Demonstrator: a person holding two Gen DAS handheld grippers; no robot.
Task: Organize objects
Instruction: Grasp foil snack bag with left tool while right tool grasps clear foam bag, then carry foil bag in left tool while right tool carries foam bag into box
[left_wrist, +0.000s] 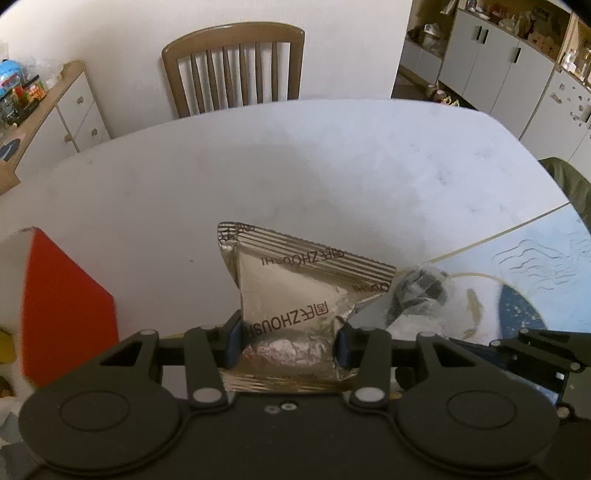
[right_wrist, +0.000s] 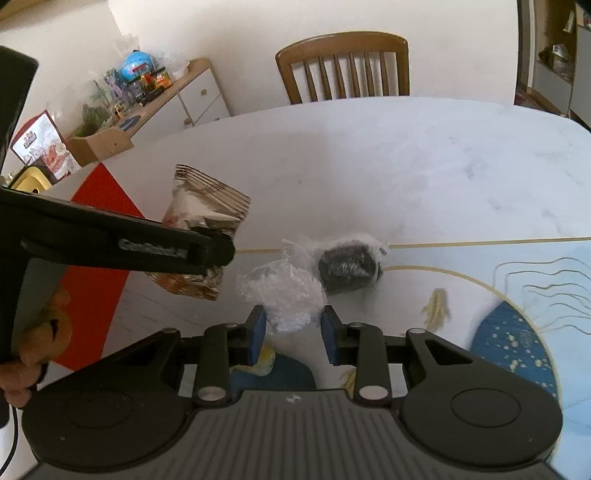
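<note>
Step in hand: you are carrying one item while reaching for a second; judged from the layout, sorting is under way, not finished.
Left gripper (left_wrist: 288, 345): jaws pinch the lower part of the foil packet (left_wrist: 295, 295), which is lifted off the table (left_wrist: 332, 166); from the right wrist view the packet hangs at 10 o'clock of the right gripper.
Right gripper (right_wrist: 293, 328): jaws spread, one on each side of the clear wrap (right_wrist: 284, 291); you cannot tell whether the pads touch it yet.
Clear wrap: crinkled plastic lying on the table at 12 o'clock of the right jaws, just beside the dark bundle (right_wrist: 349, 267).
Dark bundle: a dark lump in clear film, at 1 o'clock of the right gripper, resting where the gold line of the blue mat (right_wrist: 517, 332) begins.
Red sheet (right_wrist: 99, 251): flat on the table at 9 o'clock, under the left gripper's path.
Next move, right: likely close on the wrap; thin film may slip or crush, so centre it between the pads first.
Next move, left: you need a destination for the packet; none is plainly marked in either view.
Containers: no bin, tray or box shows on the table.
Sideboard (right_wrist: 177, 92): at 11 o'clock, well apart, holding toys and boxes; its contents are too small to name surely.
Chair (right_wrist: 343, 66): at 12 o'clock, behind the far table edge.
</note>
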